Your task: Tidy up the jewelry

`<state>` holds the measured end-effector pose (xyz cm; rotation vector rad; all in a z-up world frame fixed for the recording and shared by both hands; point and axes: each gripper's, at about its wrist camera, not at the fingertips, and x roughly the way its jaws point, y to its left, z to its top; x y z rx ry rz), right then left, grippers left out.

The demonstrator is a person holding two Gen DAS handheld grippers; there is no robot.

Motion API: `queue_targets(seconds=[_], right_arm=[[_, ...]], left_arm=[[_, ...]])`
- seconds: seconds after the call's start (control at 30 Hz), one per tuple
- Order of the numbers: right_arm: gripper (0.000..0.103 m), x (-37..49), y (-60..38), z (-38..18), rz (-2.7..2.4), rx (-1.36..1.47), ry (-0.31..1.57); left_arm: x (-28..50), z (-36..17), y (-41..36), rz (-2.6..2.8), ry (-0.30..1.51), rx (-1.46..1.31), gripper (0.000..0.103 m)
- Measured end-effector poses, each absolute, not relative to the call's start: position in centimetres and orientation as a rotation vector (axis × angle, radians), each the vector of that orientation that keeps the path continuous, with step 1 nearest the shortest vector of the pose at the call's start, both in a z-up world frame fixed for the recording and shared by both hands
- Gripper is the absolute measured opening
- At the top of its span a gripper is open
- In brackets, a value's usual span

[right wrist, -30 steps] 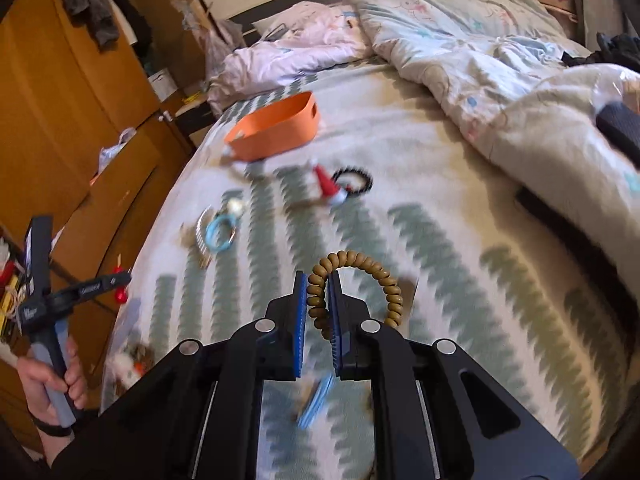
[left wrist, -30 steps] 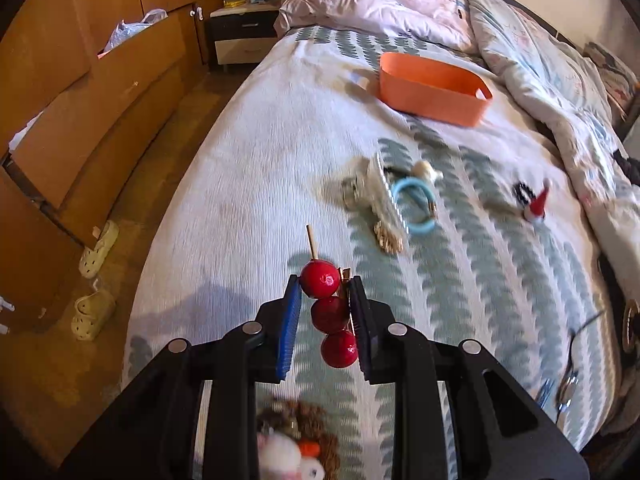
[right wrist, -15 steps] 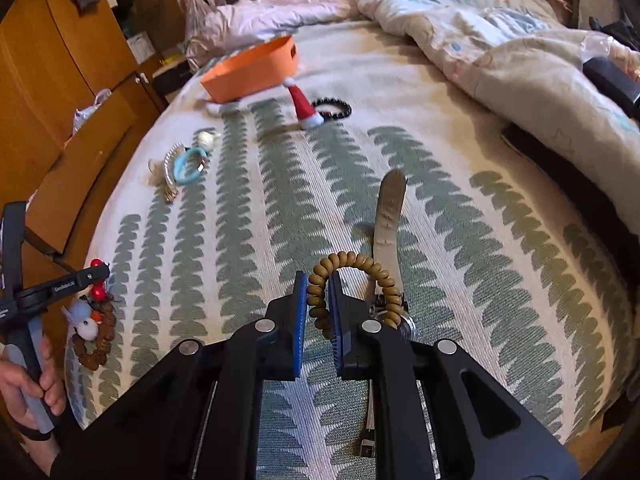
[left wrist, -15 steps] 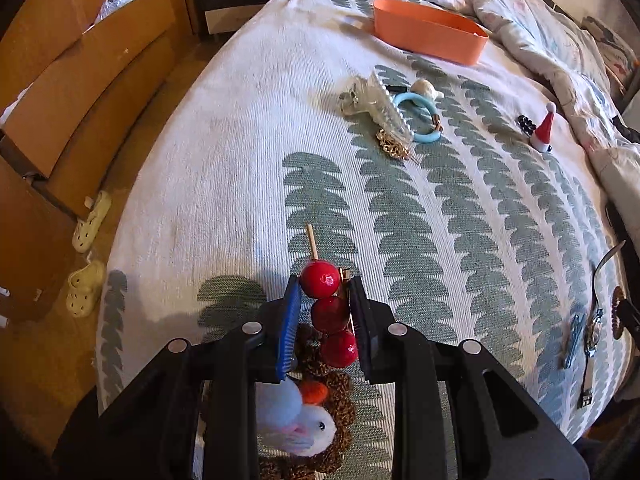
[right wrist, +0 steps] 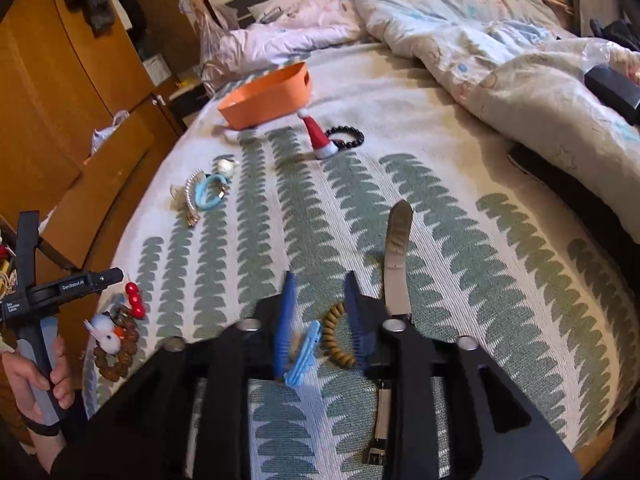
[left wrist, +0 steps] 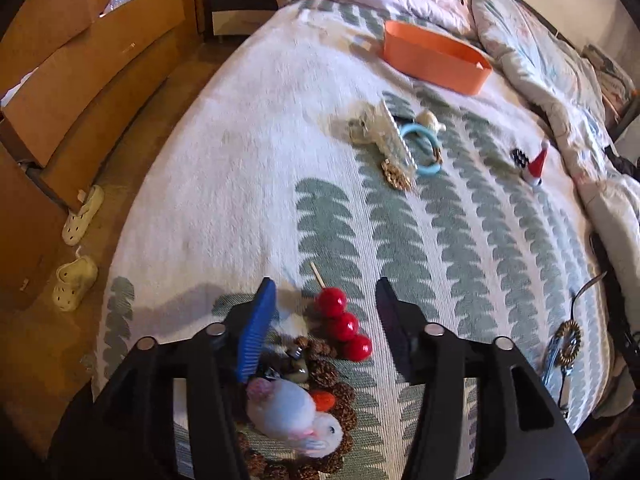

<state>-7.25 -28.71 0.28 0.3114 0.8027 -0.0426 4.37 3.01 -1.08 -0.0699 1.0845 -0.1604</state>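
Note:
My left gripper (left wrist: 325,285) hangs low over the patterned bedspread, its jaws opening. A stick with three red balls (left wrist: 342,324) lies loose on the bed between them, touching neither pad. It rests against a brown bead bracelet with a white bunny (left wrist: 296,412). My right gripper (right wrist: 320,278) is opening too. A brown coil bracelet (right wrist: 336,334) lies on the bed between its jaws, close to the right pad, beside a blue hair clip (right wrist: 304,354). An orange basket (left wrist: 436,62) (right wrist: 266,94) sits far up the bed.
A watch with a grey strap (right wrist: 396,256) lies right of my right gripper. Mid-bed are a blue bangle (left wrist: 422,148) with a comb and gold chain, a Santa-hat clip (right wrist: 318,138) and a black bead bracelet (right wrist: 346,136). A rumpled duvet (right wrist: 520,60) fills the right side. Slippers (left wrist: 76,280) lie on the floor by wooden drawers (left wrist: 80,80).
Both grippers came down toward the bed and opened. The left let go of the red-ball stick by the bunny bracelet. The right let go of the brown coil bracelet by the blue clip.

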Motion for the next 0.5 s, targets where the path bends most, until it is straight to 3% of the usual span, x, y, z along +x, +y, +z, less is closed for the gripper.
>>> queue_targets(seconds=[0.2, 0.5], right_arm=[[0.054, -7.0, -29.2, 1.1, -0.04, 0.308, 0.77], [0.054, -4.2, -29.2, 2.6, -0.016, 0.25, 0.756]], left_arm=[[4.8, -0.2, 3.3, -0.136, 1.032, -0.04, 0.057], [6.1, 0.4, 2.0, -0.181, 1.027, -0.013, 0.07]])
